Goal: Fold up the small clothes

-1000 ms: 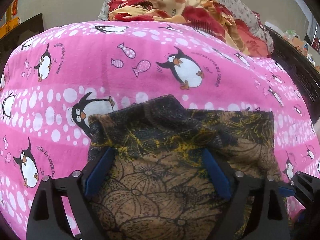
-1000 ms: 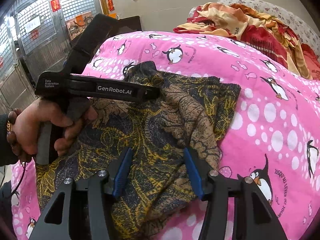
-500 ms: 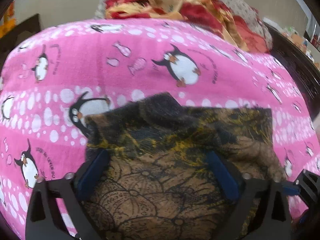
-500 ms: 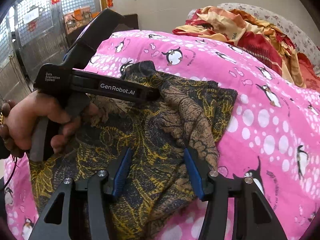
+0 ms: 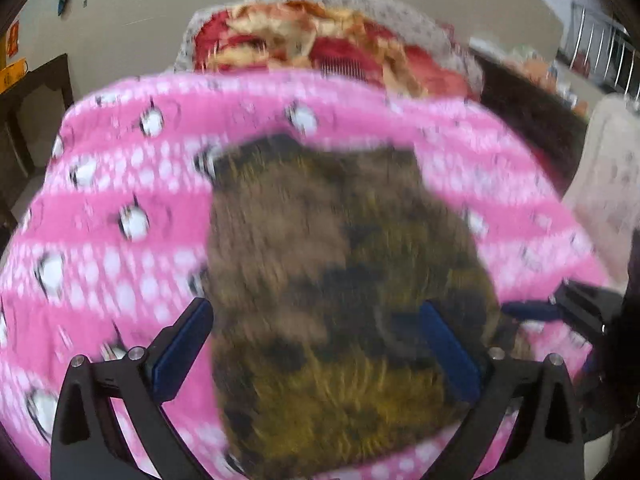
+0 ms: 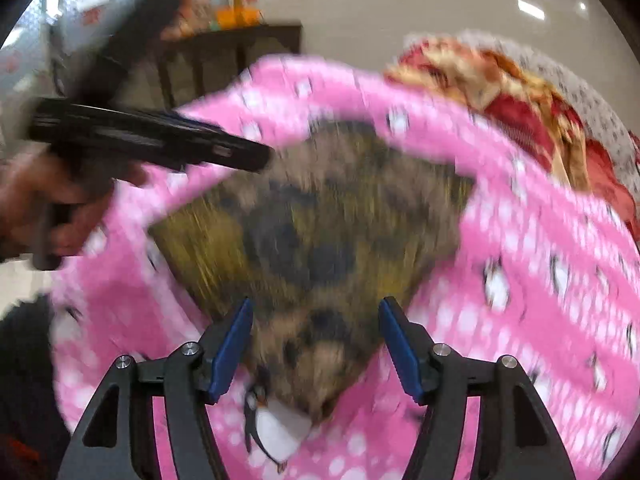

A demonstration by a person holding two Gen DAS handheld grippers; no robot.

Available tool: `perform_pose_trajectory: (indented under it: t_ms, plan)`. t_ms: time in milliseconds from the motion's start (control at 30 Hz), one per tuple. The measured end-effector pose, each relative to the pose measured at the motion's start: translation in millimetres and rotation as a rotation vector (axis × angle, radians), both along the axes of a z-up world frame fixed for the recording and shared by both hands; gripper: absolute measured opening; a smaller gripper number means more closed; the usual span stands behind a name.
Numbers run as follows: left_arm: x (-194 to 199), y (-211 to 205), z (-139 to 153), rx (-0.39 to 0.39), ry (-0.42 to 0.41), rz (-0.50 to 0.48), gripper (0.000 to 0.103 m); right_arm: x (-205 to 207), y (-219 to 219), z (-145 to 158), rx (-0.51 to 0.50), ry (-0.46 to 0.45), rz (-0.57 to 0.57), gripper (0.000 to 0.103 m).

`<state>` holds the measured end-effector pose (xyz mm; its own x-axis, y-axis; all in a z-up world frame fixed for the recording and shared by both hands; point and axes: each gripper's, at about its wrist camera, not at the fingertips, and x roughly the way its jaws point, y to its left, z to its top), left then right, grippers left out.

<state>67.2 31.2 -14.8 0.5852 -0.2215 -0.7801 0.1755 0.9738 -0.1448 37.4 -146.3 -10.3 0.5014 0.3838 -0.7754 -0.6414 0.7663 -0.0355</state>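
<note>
A small brown, black and yellow patterned garment (image 5: 328,288) lies folded on the pink penguin bedsheet (image 5: 120,216). It also shows in the right wrist view (image 6: 320,232). Both views are motion-blurred. My left gripper (image 5: 316,320) is open and empty, raised above the garment's near part. My right gripper (image 6: 316,320) is open and empty, raised above the garment's near corner. The left gripper's body (image 6: 152,144) shows at the left of the right wrist view, held in a hand above the garment's left side.
A red and yellow blanket heap (image 5: 320,48) lies at the bed's far end, also in the right wrist view (image 6: 520,100). Dark furniture (image 6: 232,60) stands by the wall behind the bed. A dark bed frame edge (image 5: 532,120) runs along the right.
Both grippers have lifted up and back from the garment, so more of the bed shows. The garment stays on the sheet. Both jaws remain open.
</note>
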Motion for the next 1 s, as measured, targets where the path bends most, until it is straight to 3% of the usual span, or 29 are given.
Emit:
perform_pose_trajectory:
  t_ms: [67,167,267,333,433,567,733,1000]
  plan:
    - [-3,-7,-22,0.02,0.076,0.019,0.102,5,-5,-15,-0.026,0.057,-0.075,0.069]
    - [-21,-12,-18,0.049,0.045,0.056,0.102,-4,-21,5,0.082,0.06,-0.179,0.069]
    - [-39,-13,-15,0.035,0.057,0.095,0.102,-26,-38,32,0.145,0.032,-0.28,0.089]
    - [-47,-17,-26,0.07,0.086,0.122,0.103,-47,-47,41,0.187,0.041,-0.333,0.096]
    - [-51,-26,-35,0.14,0.057,0.142,0.103,-64,-43,37,0.153,0.085,-0.353,0.097]
    - [-49,-30,-35,0.152,0.05,0.162,0.103,-83,-41,16,0.04,0.12,-0.398,0.097]
    - [-58,-28,-36,0.138,-0.012,0.164,0.103,-101,-54,0,0.072,0.164,-0.448,0.097]
    - [-58,-29,-37,0.141,-0.018,0.164,0.103,-106,-57,-10,0.066,0.19,-0.478,0.097]
